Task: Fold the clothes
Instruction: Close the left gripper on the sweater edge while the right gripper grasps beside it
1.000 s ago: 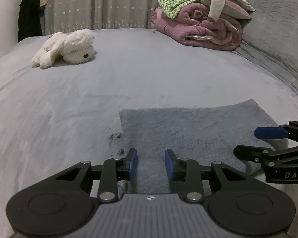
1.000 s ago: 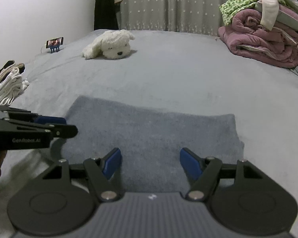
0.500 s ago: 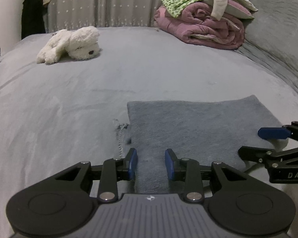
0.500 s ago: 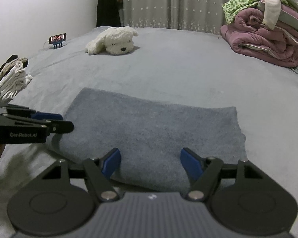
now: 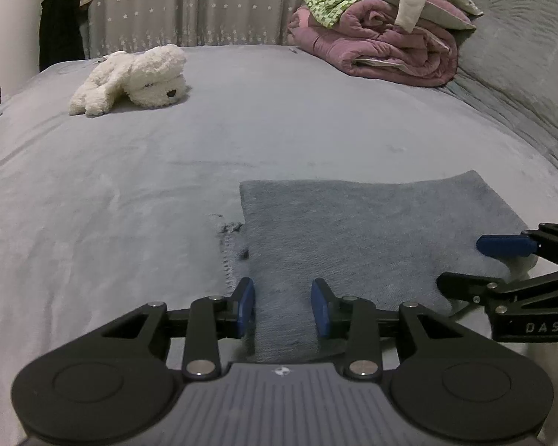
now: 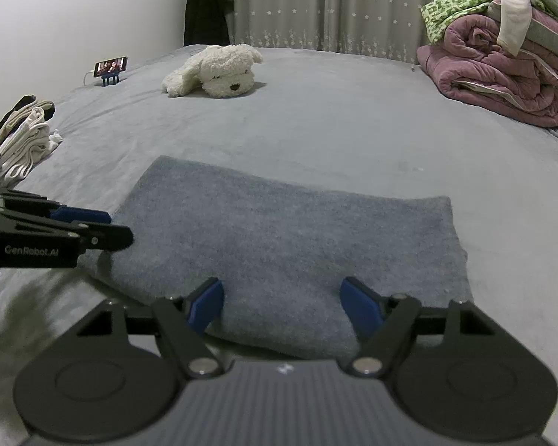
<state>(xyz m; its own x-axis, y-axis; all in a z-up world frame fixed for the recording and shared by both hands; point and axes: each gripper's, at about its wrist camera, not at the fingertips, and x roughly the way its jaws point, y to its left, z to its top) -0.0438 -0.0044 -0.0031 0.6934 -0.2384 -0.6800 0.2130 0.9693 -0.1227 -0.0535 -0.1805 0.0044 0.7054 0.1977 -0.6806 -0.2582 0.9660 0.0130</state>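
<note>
Since the folded grey garment [image 6: 286,238] looks soft and limp, both opening grippers' spread fingers [image 5: 246,306] should take its near edge.

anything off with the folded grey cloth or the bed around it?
One thing: at the left edge of the folded grey cloth, a lower layer sticks out past the top layer, with a stitched hem and dark specks showing, so the fold is not flush there. Otherwise the cloth lies flat on the bed.

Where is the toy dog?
The toy dog lies far back on the bed, left of centre in both views, between the phone and the pink quilt.
</note>
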